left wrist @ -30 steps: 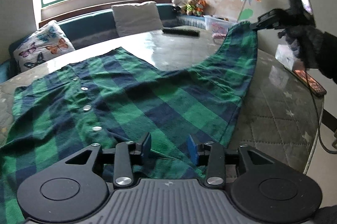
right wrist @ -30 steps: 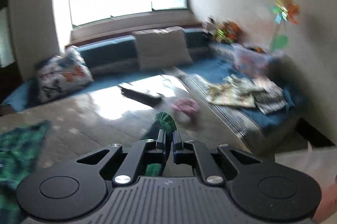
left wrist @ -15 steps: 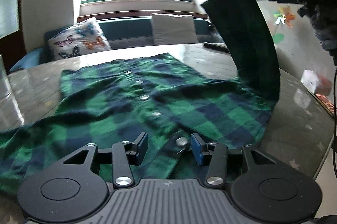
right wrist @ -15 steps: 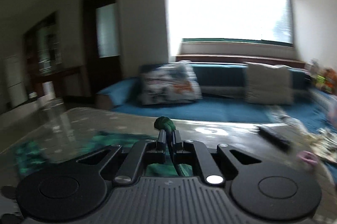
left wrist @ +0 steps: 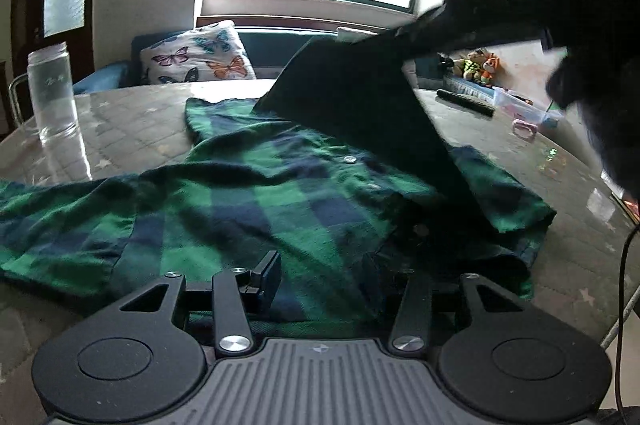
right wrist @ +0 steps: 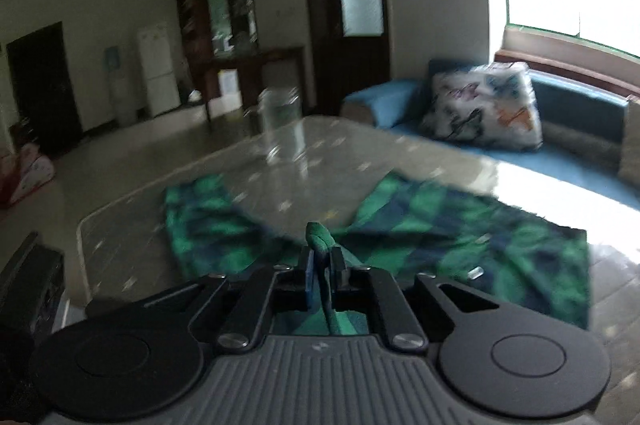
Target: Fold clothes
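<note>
A green and navy plaid shirt [left wrist: 260,193] lies spread on the glass-topped table [left wrist: 140,121], buttons up. My left gripper [left wrist: 336,265] is low at the near hem, open, with cloth under it; its right finger is hidden in shadow. My right gripper [right wrist: 323,257] holds the end of the sleeve [right wrist: 318,235], and its jaws are opening around the cloth. In the left wrist view the sleeve [left wrist: 352,93] hangs taut and dark over the shirt's body from that gripper, held by a gloved hand [left wrist: 592,85]. The shirt [right wrist: 460,225] lies below in the right wrist view.
A clear water bottle [left wrist: 54,93] stands at the table's far left, also blurred as the bottle [right wrist: 280,117]. A black remote [left wrist: 466,101] and a pink item [left wrist: 524,129] lie far right. A sofa with a butterfly cushion [left wrist: 196,55] is behind. A cable [left wrist: 622,285] hangs at the right edge.
My right gripper has swung the sleeve from the table's right side up and across over the shirt's body. My left gripper has slid along the near hem. The right jaws have parted slightly.
</note>
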`<move>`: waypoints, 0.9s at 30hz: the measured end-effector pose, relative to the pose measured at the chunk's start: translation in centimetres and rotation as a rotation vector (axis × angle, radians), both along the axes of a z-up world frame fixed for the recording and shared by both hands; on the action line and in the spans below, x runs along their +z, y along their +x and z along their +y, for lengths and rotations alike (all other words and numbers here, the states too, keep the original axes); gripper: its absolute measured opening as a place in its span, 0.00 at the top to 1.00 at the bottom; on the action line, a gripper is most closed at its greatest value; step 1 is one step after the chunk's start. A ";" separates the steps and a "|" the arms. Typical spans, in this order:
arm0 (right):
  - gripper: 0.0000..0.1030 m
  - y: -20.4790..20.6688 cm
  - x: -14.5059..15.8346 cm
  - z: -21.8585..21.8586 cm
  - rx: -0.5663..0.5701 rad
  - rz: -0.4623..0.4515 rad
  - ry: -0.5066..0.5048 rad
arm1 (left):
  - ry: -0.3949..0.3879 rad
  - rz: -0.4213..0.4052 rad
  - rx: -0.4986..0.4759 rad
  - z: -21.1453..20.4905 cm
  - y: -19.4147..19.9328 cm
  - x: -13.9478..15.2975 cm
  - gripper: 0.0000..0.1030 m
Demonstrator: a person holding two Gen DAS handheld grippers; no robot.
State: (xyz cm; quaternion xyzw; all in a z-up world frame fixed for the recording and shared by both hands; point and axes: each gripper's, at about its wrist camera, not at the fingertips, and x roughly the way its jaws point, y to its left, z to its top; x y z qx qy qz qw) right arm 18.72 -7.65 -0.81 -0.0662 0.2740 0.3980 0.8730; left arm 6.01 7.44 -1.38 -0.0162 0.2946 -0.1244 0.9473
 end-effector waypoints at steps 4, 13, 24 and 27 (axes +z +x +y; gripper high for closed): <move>0.76 -1.2 -0.4 -0.6 0.054 0.021 0.001 | -0.001 0.007 0.009 0.4 -0.1 0.1 0.53; 0.64 -1.5 -2.0 -8.7 -0.080 0.056 -0.108 | -0.022 0.023 0.055 1.4 0.4 0.5 0.54; 0.64 -0.8 -8.6 -18.5 -0.342 0.236 -0.112 | -0.014 0.106 0.123 1.7 2.9 -0.2 0.67; 0.64 -1.2 -8.6 -19.1 -0.336 0.233 -0.099 | -0.005 0.115 0.131 1.7 3.2 -0.3 0.70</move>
